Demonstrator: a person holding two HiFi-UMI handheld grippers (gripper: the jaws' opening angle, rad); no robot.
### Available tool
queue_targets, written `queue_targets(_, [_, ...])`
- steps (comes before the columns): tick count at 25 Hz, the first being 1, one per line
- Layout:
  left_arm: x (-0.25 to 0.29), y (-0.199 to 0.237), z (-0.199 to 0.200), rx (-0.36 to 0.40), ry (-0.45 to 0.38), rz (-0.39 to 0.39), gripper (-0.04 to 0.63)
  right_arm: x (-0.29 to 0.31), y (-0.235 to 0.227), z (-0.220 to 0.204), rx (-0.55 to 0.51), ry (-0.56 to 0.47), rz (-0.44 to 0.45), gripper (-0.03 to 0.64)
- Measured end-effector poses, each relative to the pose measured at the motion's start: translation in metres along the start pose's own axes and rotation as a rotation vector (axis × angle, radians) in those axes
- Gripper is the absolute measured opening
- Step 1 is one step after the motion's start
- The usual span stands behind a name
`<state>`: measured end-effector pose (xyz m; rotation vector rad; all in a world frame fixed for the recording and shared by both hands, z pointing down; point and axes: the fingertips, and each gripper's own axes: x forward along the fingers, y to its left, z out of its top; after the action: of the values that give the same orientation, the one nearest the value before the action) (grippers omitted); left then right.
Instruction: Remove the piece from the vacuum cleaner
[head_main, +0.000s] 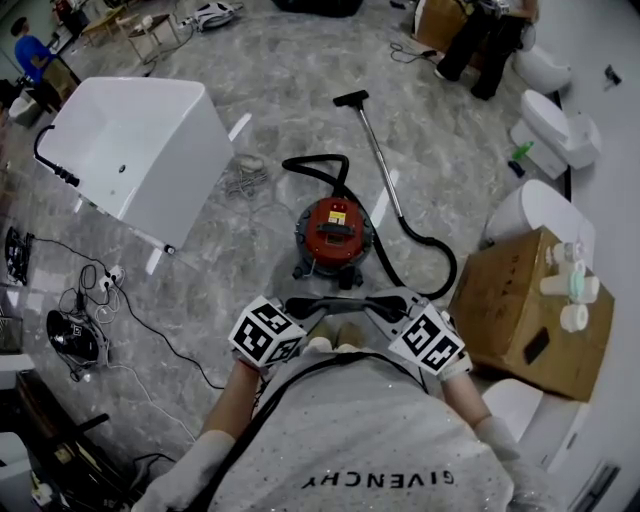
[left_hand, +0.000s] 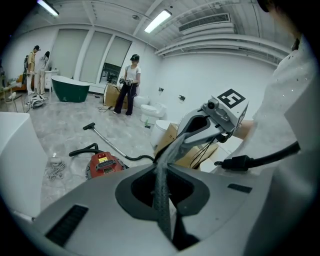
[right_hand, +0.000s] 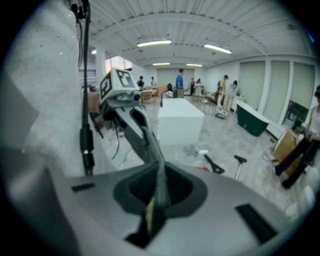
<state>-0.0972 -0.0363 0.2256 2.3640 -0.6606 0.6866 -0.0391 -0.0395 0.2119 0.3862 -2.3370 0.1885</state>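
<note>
**Both grippers shut and empty; vacuum cleaner untouched**

The red vacuum cleaner (head_main: 335, 232) stands on the grey floor (head_main: 300, 90) at the centre of the head view, well apart from both grippers. Its black hose (head_main: 440, 262) loops round the right of the body and joins a metal tube (head_main: 382, 165), which runs up to a floor nozzle (head_main: 351, 98) near the top centre. The left gripper (head_main: 308, 306) and right gripper (head_main: 378, 304) sit at lower centre, tips near each other. Each has its jaws pressed together on nothing.

Which piece is meant cannot be told. The body looks heavy and may shift when tugged. The tube looks stiff, light and smooth, so likely slippery, and the hose would flex and sag. For the nozzle or the tube, the sound hold is probably one gripper on the tube just beside the joint and the other on the piece itself.
</note>
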Motion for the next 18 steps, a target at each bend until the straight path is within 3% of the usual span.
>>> queue_targets(18, [0.006, -0.001, -0.011, -0.014, 0.043, -0.012, 0.031, 0.006, 0.009, -0.013, 0.008, 0.038, 0.056, 0.032])
